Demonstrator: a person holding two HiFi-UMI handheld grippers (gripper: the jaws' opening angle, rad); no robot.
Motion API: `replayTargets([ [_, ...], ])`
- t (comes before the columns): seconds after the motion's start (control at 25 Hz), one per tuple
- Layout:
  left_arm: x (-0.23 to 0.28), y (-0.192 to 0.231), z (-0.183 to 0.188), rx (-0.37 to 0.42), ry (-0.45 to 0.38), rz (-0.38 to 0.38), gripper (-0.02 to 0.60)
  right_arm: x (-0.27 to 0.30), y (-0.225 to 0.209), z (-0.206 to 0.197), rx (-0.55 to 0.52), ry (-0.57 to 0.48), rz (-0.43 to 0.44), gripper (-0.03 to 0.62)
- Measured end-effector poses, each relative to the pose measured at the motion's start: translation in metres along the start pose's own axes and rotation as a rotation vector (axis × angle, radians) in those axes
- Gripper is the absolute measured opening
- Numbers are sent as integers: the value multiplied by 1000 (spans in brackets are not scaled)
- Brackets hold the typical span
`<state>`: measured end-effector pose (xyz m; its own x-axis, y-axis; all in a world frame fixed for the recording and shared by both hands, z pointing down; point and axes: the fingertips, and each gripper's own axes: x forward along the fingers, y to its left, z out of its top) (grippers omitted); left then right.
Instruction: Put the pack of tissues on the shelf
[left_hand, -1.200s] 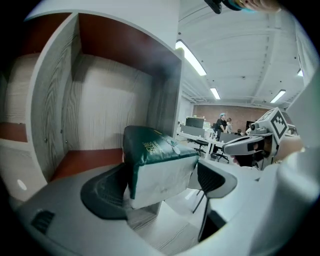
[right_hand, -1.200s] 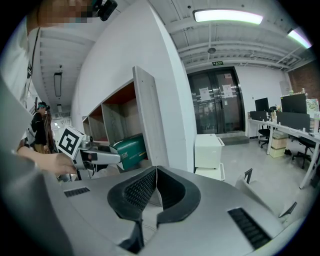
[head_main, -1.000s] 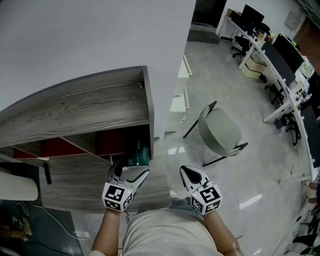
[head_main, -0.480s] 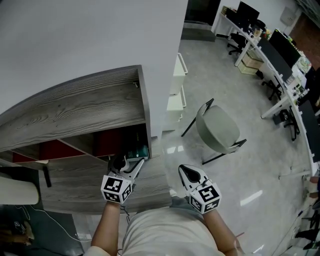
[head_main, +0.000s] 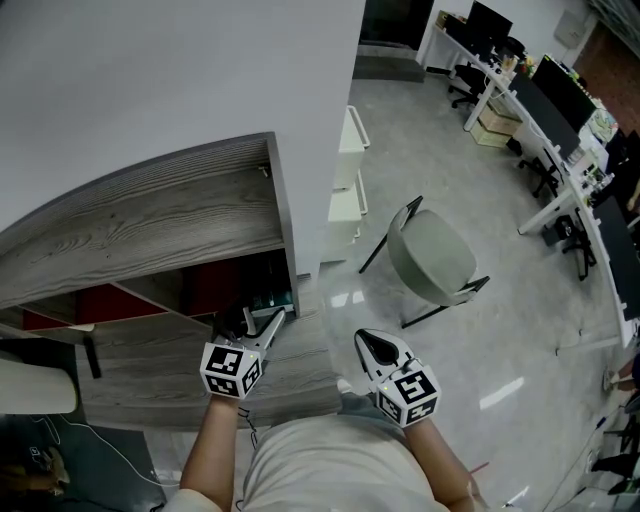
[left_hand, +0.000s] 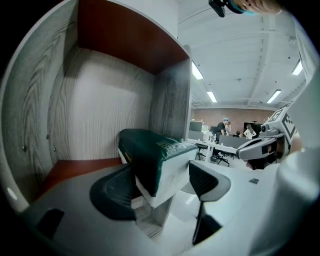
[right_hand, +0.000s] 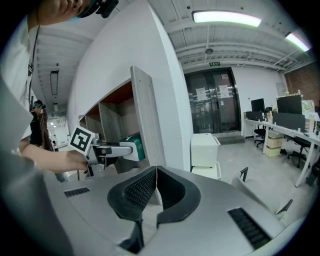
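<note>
The tissue pack (left_hand: 157, 155), dark green on top and white on its side, sits tilted between my left gripper's (left_hand: 162, 181) pads. The jaws have just been closing and now press on it. It hangs at the mouth of the grey wood shelf's (left_hand: 100, 115) red-backed compartment. From the head view, the pack (head_main: 272, 298) is half hidden under the shelf top (head_main: 150, 215), with the left gripper (head_main: 258, 316) right behind it. My right gripper (head_main: 366, 340) hangs beside it over the floor, shut and empty (right_hand: 156, 176). The right gripper view shows the pack (right_hand: 134, 145) next to the shelf's side panel (right_hand: 145, 125).
A grey chair (head_main: 435, 260) stands on the shiny floor to the right of the shelf. A low white cabinet (head_main: 350, 180) stands against the wall behind it. Desks with monitors (head_main: 540, 100) line the far right. People stand in the distant office (left_hand: 226, 126).
My left gripper has moved toward the shelf with the pack, which now shows less from above, under the shelf's edge. The right gripper has stayed put.
</note>
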<state>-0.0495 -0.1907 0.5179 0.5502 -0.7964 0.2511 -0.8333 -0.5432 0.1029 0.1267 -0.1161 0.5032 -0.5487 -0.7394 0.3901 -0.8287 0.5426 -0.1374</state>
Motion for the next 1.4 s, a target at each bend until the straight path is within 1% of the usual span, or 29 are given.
replayTargets([
  [0.12, -4, -1, -2, -15, 20, 6, 347, 2, 5, 1, -2, 0, 18, 31],
  [0.24, -13, 0, -6, -28, 36, 28, 347, 7, 13, 3, -11, 3, 54, 31],
  [0.36, -30, 2, -14, -20, 44, 71, 347, 15, 24, 3, -24, 4, 101, 30],
  [0.44, -45, 6, -19, -15, 41, 118, 341, 20, 31, 2, -33, 6, 137, 31],
  [0.52, -62, 9, -21, -18, 32, 170, 298, 25, 40, 4, -43, 7, 178, 31],
  [0.64, -94, 15, -21, -29, 7, 258, 169, 36, 59, 8, -64, 9, 251, 31],
  [0.68, -105, 18, -21, -37, 1, 289, 138, 40, 68, 10, -74, 10, 279, 31],
  [0.72, -116, 21, -23, -50, -1, 318, 117, 44, 77, 11, -85, 10, 309, 31],
  [0.8, -136, 25, -27, -84, -6, 371, 100, 53, 96, 14, -109, 13, 370, 31],
  [0.96, -177, 29, -35, -124, -27, 468, 29, 65, 137, 17, -166, 13, 490, 31],
  [1.08, -205, 28, -42, -141, -32, 519, 16, 68, 165, 20, -197, 9, 574, 31],
  [1.24, -234, 20, -49, -125, -13, 560, 15, 69, 198, 24, -232, 4, 676, 31],
  [1.32, -246, 16, -49, -151, -18, 565, 15, 70, 211, 26, -246, 3, 713, 31],
  [1.4, -256, 13, -47, -194, -44, 564, 15, 69, 221, 27, -253, -1, 738, 31],
])
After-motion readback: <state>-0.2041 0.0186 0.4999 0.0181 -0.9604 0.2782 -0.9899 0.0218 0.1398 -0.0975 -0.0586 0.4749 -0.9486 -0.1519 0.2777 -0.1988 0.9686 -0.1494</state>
